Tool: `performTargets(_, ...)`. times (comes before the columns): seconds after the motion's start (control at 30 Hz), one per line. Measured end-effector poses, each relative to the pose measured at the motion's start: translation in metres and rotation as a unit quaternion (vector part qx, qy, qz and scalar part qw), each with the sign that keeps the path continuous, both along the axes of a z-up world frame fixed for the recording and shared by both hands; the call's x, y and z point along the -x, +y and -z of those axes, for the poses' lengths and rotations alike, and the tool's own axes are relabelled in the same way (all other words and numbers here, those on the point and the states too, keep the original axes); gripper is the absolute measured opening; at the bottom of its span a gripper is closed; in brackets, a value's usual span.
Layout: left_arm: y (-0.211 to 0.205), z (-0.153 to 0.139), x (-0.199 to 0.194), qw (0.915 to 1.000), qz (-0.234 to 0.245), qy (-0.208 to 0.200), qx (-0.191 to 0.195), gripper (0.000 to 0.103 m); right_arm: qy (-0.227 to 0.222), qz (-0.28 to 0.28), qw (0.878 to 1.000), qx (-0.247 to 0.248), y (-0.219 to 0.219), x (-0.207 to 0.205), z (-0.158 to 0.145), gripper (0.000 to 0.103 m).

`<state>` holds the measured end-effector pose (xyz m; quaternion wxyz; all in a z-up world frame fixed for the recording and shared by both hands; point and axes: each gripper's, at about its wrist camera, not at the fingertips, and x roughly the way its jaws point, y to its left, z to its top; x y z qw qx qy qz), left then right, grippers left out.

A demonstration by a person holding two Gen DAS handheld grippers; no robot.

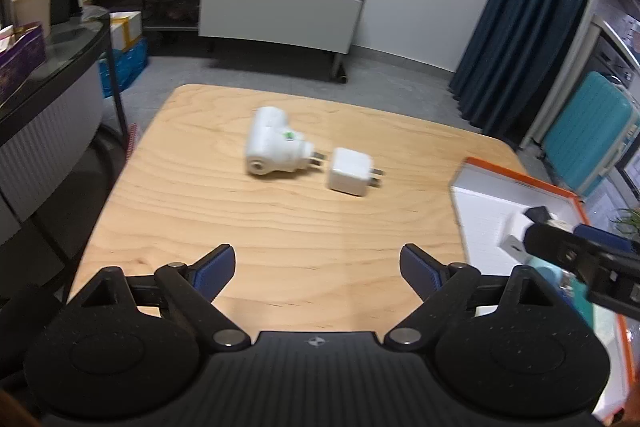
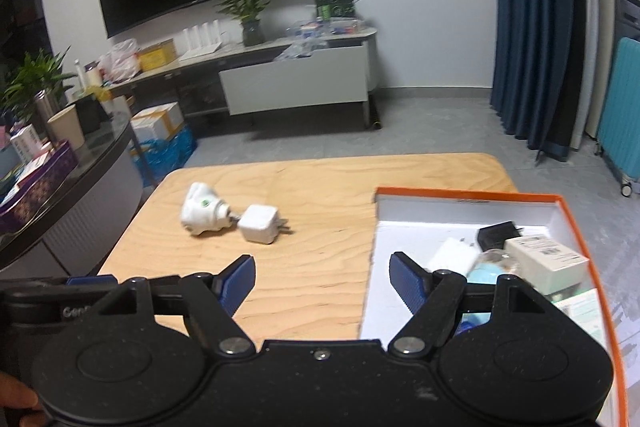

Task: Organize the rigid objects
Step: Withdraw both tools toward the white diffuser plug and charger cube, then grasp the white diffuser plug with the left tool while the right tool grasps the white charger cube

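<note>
Left wrist view: two white chargers [image 1: 280, 147] [image 1: 350, 171] on table [image 1: 200, 211]; both hand-held grippers [image 1: 316, 267] [image 2: 322, 277] spread apart, empty.

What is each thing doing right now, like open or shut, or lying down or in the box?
Left gripper: open, empty.
Right gripper: open, empty.
Box: open, no lid on, on the table.
Adapter: lying on its side on the table.
White charger: lying on the table, prongs pointing sideways.
Black charger: lying in the box.
Carton: lying in the box.
</note>
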<state>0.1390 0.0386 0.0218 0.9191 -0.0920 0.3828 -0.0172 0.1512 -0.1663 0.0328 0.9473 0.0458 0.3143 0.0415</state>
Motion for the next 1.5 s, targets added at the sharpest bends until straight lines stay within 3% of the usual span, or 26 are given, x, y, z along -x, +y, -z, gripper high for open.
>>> performTargets(0.37,0.024,0.023,-0.050,0.9995,-0.017,-0.012,-0.022,0.103,0.016,-0.010,1.000,-0.009,0.006,-0.010,0.018,0.088)
performTargets(0.7,0.020,0.058,-0.114,0.9972,0.025,-0.006,-0.070,0.103,0.033,-0.017,0.999,-0.010,0.011,-0.029,0.033,0.088)
performTargets(0.97,0.018,0.066,-0.130,0.9940,0.048,-0.038,-0.090,0.102,0.040,-0.021,0.999,-0.013,0.019,-0.054,0.044,0.089)
performTargets(1.03,0.018,0.067,-0.130,0.9931,0.054,-0.048,-0.092,0.097,0.043,-0.024,0.999,-0.011,0.023,-0.061,0.047,0.089)
performTargets(1.1,0.018,0.066,-0.127,0.9925,0.053,-0.062,-0.091,0.081,0.043,-0.030,0.999,-0.008,0.028,-0.068,0.049,0.089)
performTargets(1.43,0.033,0.053,-0.098,0.9938,0.028,-0.087,-0.063,0.079,0.042,-0.052,0.998,0.009,0.053,-0.128,0.064,0.091)
performTargets(1.5,0.037,0.049,-0.093,0.9947,0.023,-0.083,-0.056,0.067,0.049,-0.052,0.997,0.008,0.059,-0.142,0.070,0.091)
